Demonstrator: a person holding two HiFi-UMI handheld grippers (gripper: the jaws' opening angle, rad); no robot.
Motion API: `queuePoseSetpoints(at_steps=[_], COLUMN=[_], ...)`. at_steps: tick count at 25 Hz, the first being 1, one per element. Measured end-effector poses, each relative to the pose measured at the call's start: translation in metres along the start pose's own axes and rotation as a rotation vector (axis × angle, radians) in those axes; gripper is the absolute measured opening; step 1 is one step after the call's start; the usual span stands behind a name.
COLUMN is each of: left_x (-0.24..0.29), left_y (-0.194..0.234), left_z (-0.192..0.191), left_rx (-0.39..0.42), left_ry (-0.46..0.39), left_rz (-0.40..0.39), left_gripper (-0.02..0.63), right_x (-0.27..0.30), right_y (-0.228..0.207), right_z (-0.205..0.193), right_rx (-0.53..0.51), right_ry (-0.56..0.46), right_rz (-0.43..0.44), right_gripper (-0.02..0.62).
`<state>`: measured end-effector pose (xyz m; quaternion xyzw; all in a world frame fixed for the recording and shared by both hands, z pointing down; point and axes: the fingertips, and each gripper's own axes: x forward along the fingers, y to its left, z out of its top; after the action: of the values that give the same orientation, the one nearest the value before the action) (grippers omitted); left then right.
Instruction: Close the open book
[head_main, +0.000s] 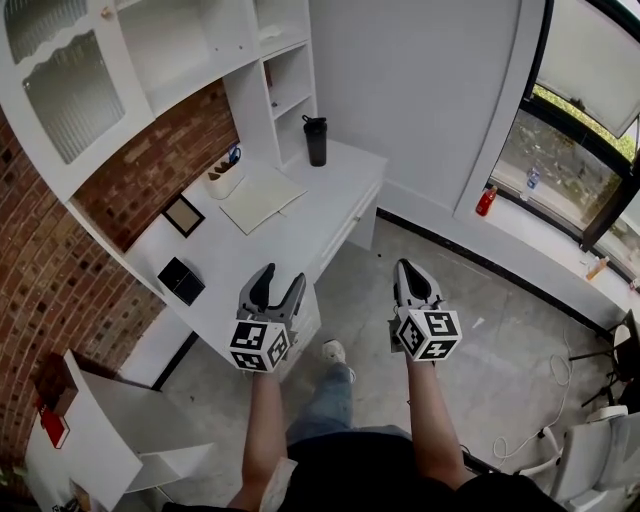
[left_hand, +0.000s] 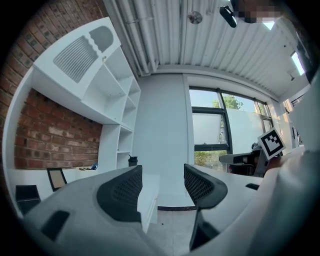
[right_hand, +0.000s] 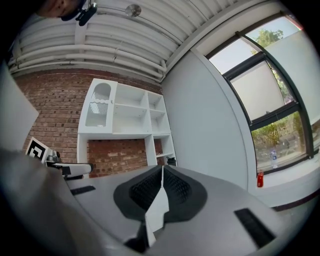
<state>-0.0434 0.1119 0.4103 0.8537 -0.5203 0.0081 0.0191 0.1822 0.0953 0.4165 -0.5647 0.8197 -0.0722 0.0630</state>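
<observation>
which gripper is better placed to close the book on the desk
Left, probably. The left gripper is nearer the desk, roughly in line with the open book, and its jaws are apart. The right gripper is over the floor, farther from the book, jaws together. Neither touches the book.

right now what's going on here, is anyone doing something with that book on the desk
Not yet. A person stands in front of the white desk with a gripper in each hand, both held up in the air short of the book. The left gripper has its jaws apart, the right gripper has them together, and neither holds anything. The book lies open and untouched on the desk, with a black bottle beyond it. Closing it has not begun.
</observation>
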Motion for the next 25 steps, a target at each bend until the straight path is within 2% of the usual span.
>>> queuePoseSetpoints(at_steps=[5, 9, 17, 25], left_x=[0.056, 0.105, 0.2, 0.271], left_y=[0.027, 0.06, 0.125, 0.179], left_z=[0.0, -0.006, -0.03, -0.041], left_rx=[0.003, -0.032, -0.084, -0.104], left_ry=[-0.005, -0.002, 0.068, 0.085], left_rz=[-0.005, 0.019, 0.057, 0.08], left_gripper=[0.232, 0.232, 0.232, 0.232], right_x=[0.055, 0.109, 0.226, 0.331], right_y=[-0.021, -0.035, -0.062, -0.077], right_z=[-0.004, -0.013, -0.026, -0.043], right_rx=[-0.004, -0.024, -0.031, -0.009], right_ry=[0.006, 0.048, 0.129, 0.181], right_rz=[-0.005, 0.013, 0.052, 0.099], right_gripper=[-0.002, -0.002, -0.002, -0.002])
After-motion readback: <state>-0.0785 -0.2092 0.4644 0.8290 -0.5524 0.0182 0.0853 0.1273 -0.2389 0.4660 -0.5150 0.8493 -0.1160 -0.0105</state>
